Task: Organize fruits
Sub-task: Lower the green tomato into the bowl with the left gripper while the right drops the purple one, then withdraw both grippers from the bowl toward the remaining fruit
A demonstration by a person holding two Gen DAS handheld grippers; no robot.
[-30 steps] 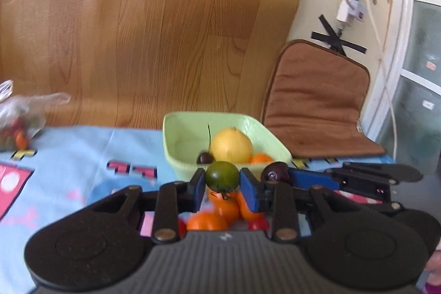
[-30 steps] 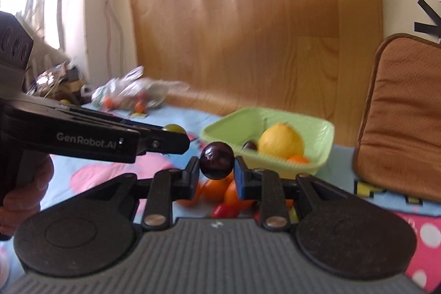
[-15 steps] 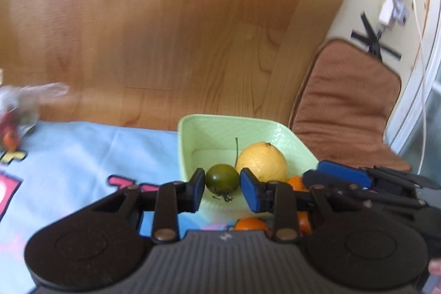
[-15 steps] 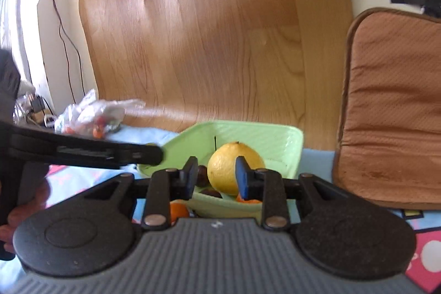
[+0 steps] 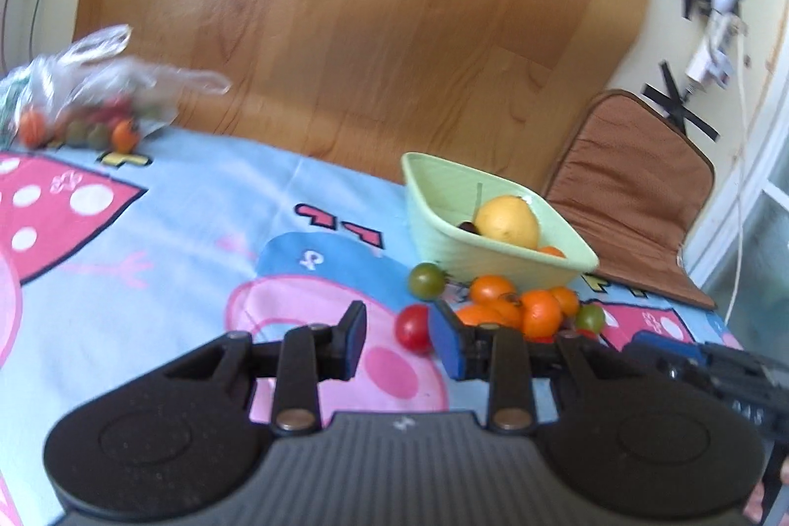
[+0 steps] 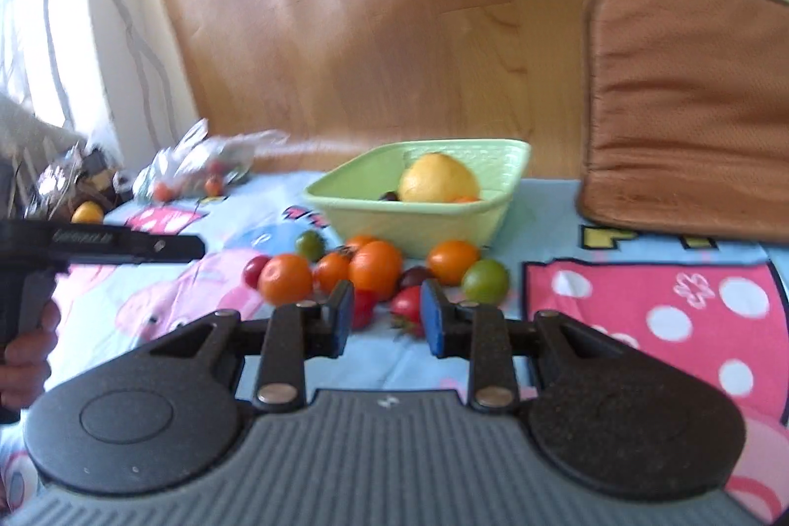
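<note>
Between picks: we hold left gripper (image 5: pixel 397 341) and right gripper (image 6: pixel 384 316) slightly parted, empty. Loose tomatoes (image 6: pixel 377 264) beside pale-green plastic basket (image 6: pixel 508 161). Next: close on one.
</note>
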